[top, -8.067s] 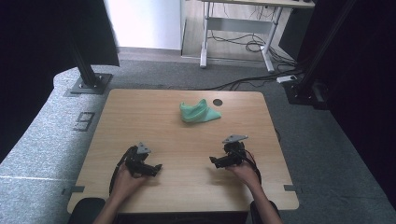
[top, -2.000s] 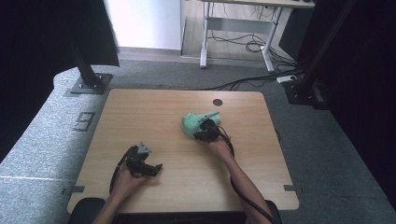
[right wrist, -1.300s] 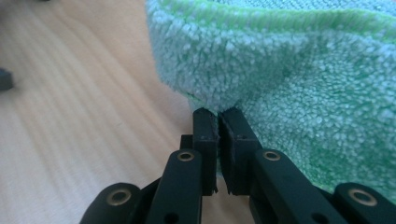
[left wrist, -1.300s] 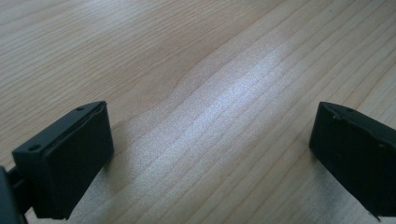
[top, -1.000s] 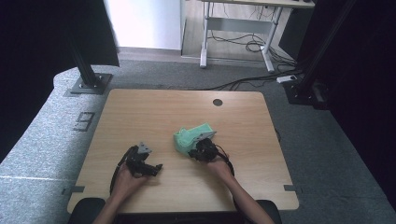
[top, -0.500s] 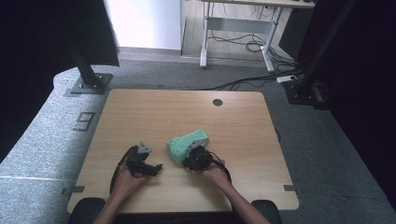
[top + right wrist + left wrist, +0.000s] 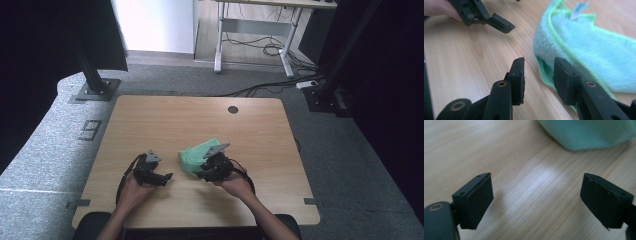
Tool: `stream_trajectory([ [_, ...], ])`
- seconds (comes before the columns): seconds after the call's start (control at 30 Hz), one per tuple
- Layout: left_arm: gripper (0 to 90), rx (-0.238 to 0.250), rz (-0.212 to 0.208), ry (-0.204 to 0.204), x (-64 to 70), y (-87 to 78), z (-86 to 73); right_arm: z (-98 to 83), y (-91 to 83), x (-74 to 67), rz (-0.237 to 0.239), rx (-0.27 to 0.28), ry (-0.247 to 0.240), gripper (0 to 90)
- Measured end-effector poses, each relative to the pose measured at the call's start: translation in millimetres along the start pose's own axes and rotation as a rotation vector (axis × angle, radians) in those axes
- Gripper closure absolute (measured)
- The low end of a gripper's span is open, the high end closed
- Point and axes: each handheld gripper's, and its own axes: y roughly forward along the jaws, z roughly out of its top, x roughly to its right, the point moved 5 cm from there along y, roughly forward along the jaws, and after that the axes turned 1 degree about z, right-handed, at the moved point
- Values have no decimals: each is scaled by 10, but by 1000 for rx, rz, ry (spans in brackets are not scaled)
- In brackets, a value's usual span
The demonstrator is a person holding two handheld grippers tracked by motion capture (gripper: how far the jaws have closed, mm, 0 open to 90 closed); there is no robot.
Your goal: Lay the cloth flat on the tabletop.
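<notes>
We hold one two-jaw gripper in each hand over the wooden table [image 7: 150, 120]. The green cloth [image 7: 192, 156] lies crumpled on the near half of the table, between the two grippers and closer to the right one.

Right gripper [image 7: 204, 174]: in the high view it sits at the near right edge of the cloth, its grey plate above the fabric. In the right gripper view [image 7: 537, 75] its jaws stand apart with a narrow gap between them. They have just been opening, and nothing is clamped between them: we see bare wood and the cloth's folded edge [image 7: 584, 57] through the gap. The cloth is released and rests on the table just beyond the right-hand pad. A small white label [image 7: 579, 8] shows on the far hem of the cloth.

Left gripper [image 7: 165, 176]: it rests low over the table, left of the cloth and apart from it. In the left gripper view [image 7: 537, 200] the jaws stand wide, with only bare wood grain between them. They have just been closing slightly, and they grasp nothing. The rounded edge of the cloth [image 7: 584, 135] lies ahead of the jaws, clear of both pads.

In the right gripper view, the left gripper [image 7: 499, 23] appears at upper left, near the cloth's corner without touching it.
</notes>
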Motion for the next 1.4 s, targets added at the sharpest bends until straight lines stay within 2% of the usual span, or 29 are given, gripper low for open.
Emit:
stream_trajectory([
  [0.1,141,18,-13,7,21,-45,66,119,-103,2,-13,11,-19,600],
  [0.2,144,34,-32,16,55,-71,148,215,-111,9,-20,13,-36,596],
  [0.23,145,47,-50,25,87,-84,216,245,-101,14,-20,12,-43,594],
  [0.47,166,77,-93,66,176,-106,426,352,82,89,-14,-6,-38,588],
  [0.53,181,83,-104,82,198,-78,479,358,182,129,-7,-23,-30,589],
  [0.57,198,84,-127,96,218,-31,516,354,212,140,-3,-28,-29,598],
  [0.63,224,77,-144,105,225,32,531,331,265,164,-2,-48,-26,632],
  [0.67,246,77,-144,105,225,32,531,313,291,173,1,-56,-25,662],
  [0.7,287,64,-178,115,234,98,520,292,312,180,7,-66,-21,687],
  [0.77,337,53,-191,123,236,133,507,251,345,187,23,-76,-25,749],
  [0.8,367,24,-221,140,243,207,471,231,358,187,27,-76,-28,781],
  [0.87,412,7,-227,148,247,267,443,191,376,194,32,-85,-23,846],
  [1.0,551,7,-252,137,252,313,435,154,395,206,43,-88,-17,865],
  [1.1,677,5,-290,135,283,341,445,145,394,211,42,-83,-17,867],
  [1.13,739,5,-290,135,283,341,445,146,390,213,39,-83,-17,866],
  [1.23,842,-8,-276,150,313,360,439,147,380,221,32,-79,-19,866],
  [1.3,857,-23,-256,165,319,365,419,138,347,241,17,-72,-10,866],
  [1.4,862,-24,-253,161,308,355,406,118,297,293,-1,-60,-4,866],
])
